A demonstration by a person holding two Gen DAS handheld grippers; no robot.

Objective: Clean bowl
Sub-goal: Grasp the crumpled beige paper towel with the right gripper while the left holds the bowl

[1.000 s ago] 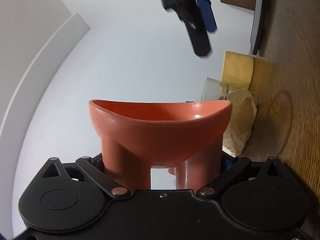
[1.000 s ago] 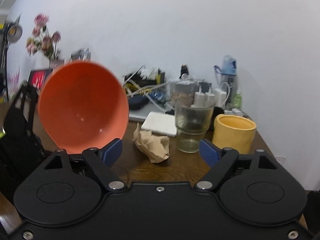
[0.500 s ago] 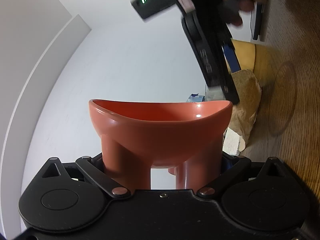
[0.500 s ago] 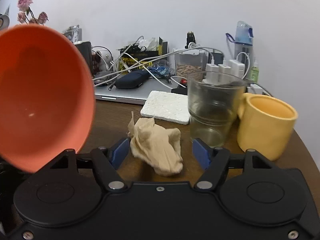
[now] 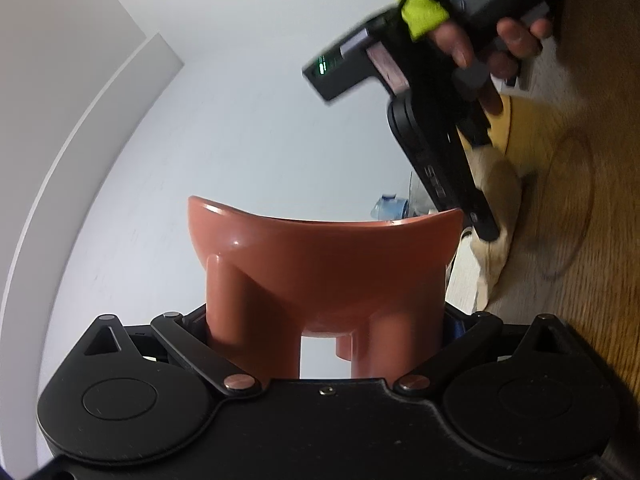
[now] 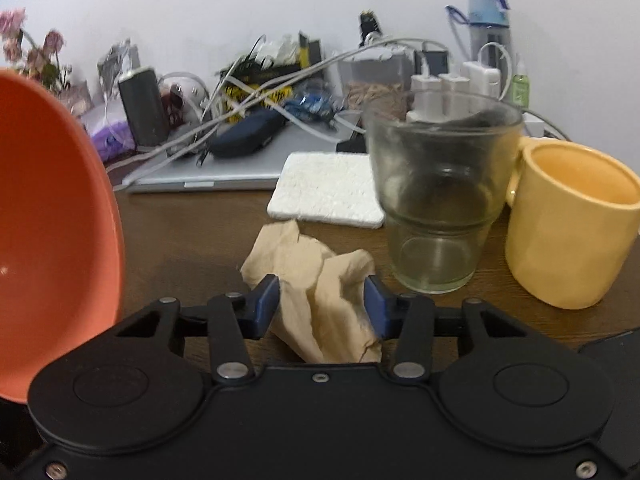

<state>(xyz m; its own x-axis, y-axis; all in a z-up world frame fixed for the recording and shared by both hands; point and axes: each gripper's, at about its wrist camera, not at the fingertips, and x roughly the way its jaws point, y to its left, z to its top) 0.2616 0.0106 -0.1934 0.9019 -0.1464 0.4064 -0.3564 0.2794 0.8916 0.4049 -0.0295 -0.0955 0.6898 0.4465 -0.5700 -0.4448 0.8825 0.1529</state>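
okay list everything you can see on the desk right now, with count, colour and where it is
bowl: one, orange, held tilted at left
crumpled paper: one, beige, on the table between the right fingers
glass: one, clear, right of the paper
mug: one, yellow, far right
sponge: one, white, behind the paper
laptop: one, silver, closed, under cables
water bottle: one, blue-grey, back right
table: one, brown wood
left hand-held gripper: shut on the bowl's legs
right hand-held gripper: open around the paper

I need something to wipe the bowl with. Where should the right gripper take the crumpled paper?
Grip the crumpled paper across its bunched middle, coming in low from the near side. The right gripper already straddles it with fingers open either side; that ridge is its thickest, firmest part.
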